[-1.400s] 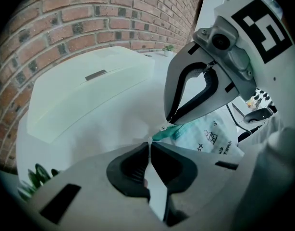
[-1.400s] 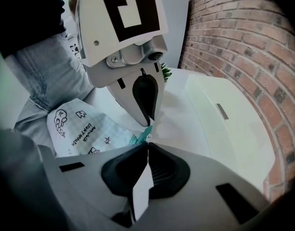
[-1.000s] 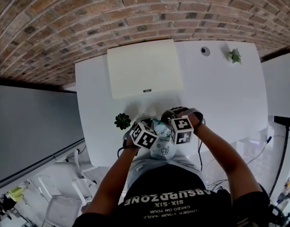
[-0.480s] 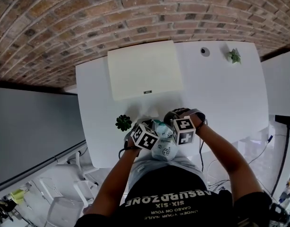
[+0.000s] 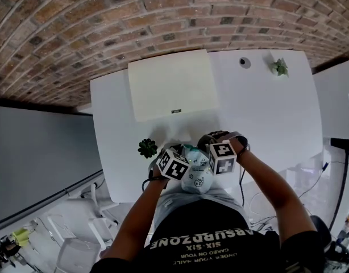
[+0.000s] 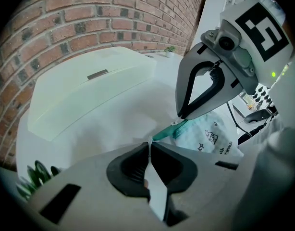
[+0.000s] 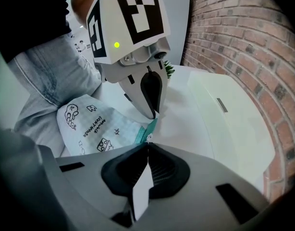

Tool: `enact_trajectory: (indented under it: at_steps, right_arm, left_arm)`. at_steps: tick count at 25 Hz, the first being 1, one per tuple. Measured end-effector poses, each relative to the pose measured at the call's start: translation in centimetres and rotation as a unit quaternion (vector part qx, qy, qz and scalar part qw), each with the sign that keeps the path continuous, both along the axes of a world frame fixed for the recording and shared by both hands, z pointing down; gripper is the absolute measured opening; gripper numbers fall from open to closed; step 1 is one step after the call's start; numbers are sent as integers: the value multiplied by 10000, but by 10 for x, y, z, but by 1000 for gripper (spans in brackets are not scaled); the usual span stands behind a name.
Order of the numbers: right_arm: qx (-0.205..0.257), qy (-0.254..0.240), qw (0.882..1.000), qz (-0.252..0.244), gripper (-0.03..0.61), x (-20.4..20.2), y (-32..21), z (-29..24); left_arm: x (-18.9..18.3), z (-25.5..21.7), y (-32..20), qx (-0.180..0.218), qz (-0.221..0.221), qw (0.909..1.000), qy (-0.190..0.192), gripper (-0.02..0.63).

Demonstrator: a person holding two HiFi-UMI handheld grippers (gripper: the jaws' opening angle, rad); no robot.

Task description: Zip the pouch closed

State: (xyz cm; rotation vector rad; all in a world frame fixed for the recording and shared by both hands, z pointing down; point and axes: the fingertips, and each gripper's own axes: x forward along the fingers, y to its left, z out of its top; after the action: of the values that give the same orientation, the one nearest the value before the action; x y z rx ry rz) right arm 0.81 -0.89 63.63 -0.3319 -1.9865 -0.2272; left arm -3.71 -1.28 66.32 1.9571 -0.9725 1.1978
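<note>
A white pouch (image 5: pixel 197 179) with cartoon prints and a teal zipper (image 6: pixel 169 131) hangs over the near edge of the white table (image 5: pixel 265 118), just above the person's lap. My left gripper (image 6: pixel 149 141) is shut on the end of the zipper tape. Close beside it, my right gripper (image 7: pixel 147 142) is shut on a small white zipper pull at the pouch's top. A short stretch of teal zipper (image 7: pixel 148 128) runs between the two tips. Both grippers point steeply down, the left gripper (image 5: pixel 183 152) and the right gripper (image 5: pixel 202 150) almost touching. The pouch body (image 7: pixel 90 124) droops below.
A pale cream flat case (image 5: pixel 173 84) lies on the table behind the grippers. A small green succulent (image 5: pixel 147 148) stands just left of the left gripper. Another little plant (image 5: pixel 279 67) and a round cable hole (image 5: pixel 244 62) sit at the far right. A brick wall rises behind.
</note>
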Motion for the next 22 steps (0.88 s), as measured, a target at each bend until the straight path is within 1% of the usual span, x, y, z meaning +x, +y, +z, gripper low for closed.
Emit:
enact_trajectory:
  at_steps: [7,13,18,22]
  right_arm:
    - [-30,-25,10000,58,2,1,2,-1]
    - [88,83,9999,-28,2,5,3,0]
    - [84,-12,9999,94,2,7,3,-2]
    - [91,22,9999,55,2,9,3,-1]
  left_arm:
    - [0,1,0,4,-14,10000,-32,21]
    - [-1,1,0,-5,-48,10000,-27,21]
    - [-1,1,0,17,-34,10000,-32,21]
    - [-1,1,0,16,-33,10000,-28,21]
